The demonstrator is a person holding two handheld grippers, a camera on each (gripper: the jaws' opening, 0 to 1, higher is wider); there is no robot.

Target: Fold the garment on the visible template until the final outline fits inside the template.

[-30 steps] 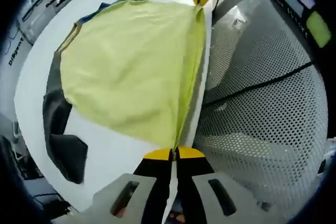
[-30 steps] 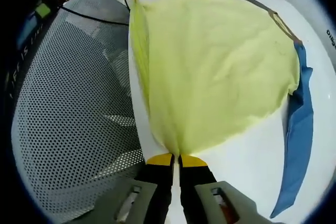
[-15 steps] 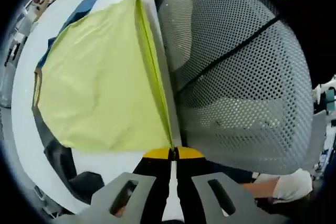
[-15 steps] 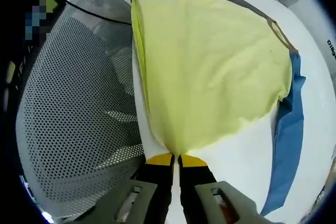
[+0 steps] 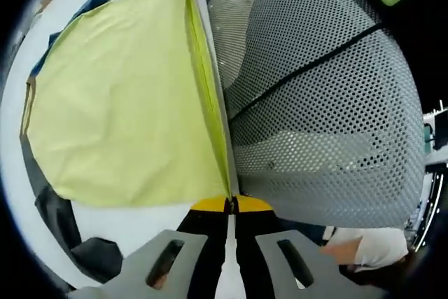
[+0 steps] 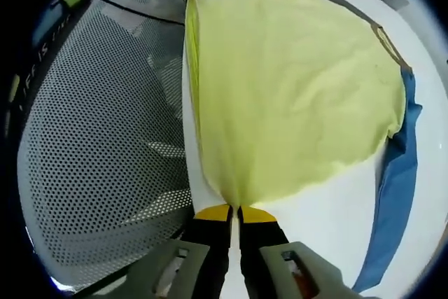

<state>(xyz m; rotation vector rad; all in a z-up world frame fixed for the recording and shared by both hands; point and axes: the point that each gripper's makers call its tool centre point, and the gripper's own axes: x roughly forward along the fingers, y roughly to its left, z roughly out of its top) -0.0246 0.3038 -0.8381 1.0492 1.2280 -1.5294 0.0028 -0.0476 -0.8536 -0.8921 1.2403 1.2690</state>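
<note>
Your left hand-held gripper and right hand-held gripper are each clamped on one end of the yellow-green fabric garment's taut near hem. It spreads away over the white table; a grey mesh chair back crowds that edge.

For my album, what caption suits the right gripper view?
Hand-held gripper pinching a yellow shirt's stretched hem over a white table, mesh chair alongside.
</note>
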